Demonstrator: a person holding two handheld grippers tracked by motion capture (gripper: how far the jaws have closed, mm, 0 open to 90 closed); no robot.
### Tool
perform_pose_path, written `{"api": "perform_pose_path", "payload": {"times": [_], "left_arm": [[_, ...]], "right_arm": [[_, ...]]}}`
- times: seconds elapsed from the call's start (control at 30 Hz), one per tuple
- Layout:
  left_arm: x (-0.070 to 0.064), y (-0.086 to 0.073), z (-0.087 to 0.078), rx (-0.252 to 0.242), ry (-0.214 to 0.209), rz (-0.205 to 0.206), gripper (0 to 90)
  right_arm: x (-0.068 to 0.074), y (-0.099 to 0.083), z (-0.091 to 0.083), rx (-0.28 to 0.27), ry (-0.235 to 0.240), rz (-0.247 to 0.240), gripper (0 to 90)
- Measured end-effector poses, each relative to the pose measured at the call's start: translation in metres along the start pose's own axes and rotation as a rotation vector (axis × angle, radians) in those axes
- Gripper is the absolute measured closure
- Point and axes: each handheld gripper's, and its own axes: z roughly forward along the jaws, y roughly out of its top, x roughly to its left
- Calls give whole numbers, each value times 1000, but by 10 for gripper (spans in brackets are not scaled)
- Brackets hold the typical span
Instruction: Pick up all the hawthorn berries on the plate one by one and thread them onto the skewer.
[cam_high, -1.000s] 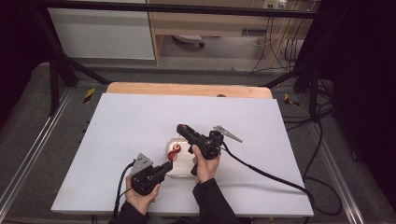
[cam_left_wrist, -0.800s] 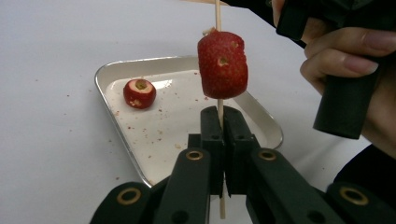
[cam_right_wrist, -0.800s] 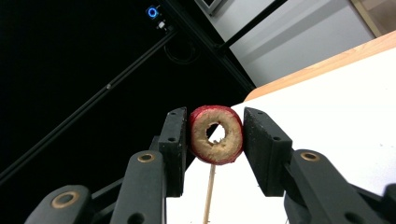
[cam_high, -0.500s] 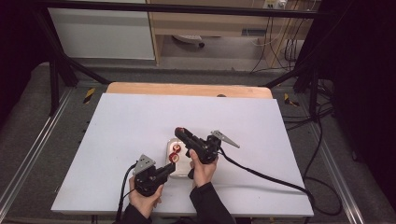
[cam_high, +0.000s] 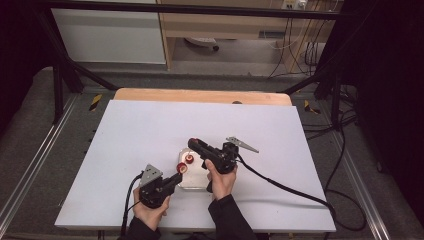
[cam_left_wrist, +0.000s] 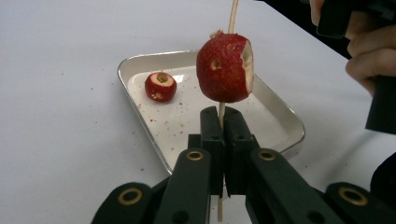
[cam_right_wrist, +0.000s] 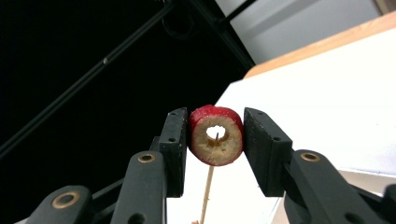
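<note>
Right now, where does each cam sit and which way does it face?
High view: above the person's side, looking forward and down at the table; forearms, both hands show.
Left gripper view: along the left gripper, shut on a skewer through a red fruit, over a tray.
Right gripper view: along the right gripper, gripping a cored fruit piece.
Shared: skewer, table.

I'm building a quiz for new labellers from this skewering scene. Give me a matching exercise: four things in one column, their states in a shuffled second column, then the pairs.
Things:
1. wooden skewer
2. cored red fruit
3. fruit on the skewer
4. small fruit

States:
A. lies in the metal tray
B. clamped in the left gripper
C. pierced, above the left gripper's jaws
D. between the right gripper jaws

Pairs: 1-B, 2-D, 3-C, 4-A
</note>
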Motion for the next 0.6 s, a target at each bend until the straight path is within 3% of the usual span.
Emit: {"api": "perform_pose_path", "payload": {"times": [0.23, 0.6], "left_arm": [[-5, -2, 1, 4, -13, 40, 882], [-5, -1, 0, -8, -18, 33, 884]], "right_arm": [[-2, 1, -1, 25, 0, 17, 624], [-4, -1, 0, -12, 10, 4, 628]]}}
